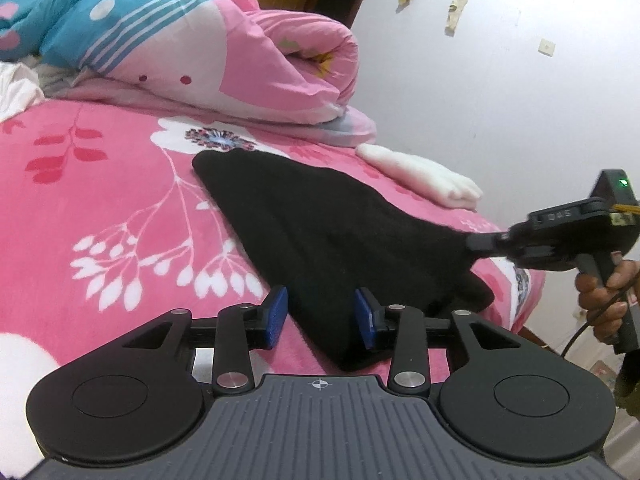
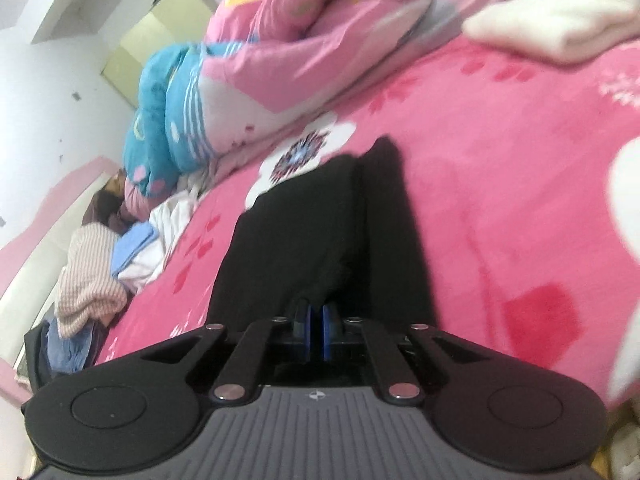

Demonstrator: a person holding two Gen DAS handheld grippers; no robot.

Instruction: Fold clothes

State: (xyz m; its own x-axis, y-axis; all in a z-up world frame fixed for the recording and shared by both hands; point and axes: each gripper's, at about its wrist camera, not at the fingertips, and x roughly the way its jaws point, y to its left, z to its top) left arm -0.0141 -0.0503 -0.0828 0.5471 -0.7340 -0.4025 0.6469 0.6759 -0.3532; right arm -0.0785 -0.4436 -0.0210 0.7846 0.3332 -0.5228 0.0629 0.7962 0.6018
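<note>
A black garment lies on a pink floral bedspread, one corner lifted off the bed by the right gripper, whose blue pads are pinched together on the cloth. A hand grips that tool's handle beside the garment's raised corner. The left gripper hovers over the garment's near edge, its jaws standing partly apart with the black fabric between them but not pressed. Beyond the garment sit a rolled pink and blue quilt and a folded white cloth.
</note>
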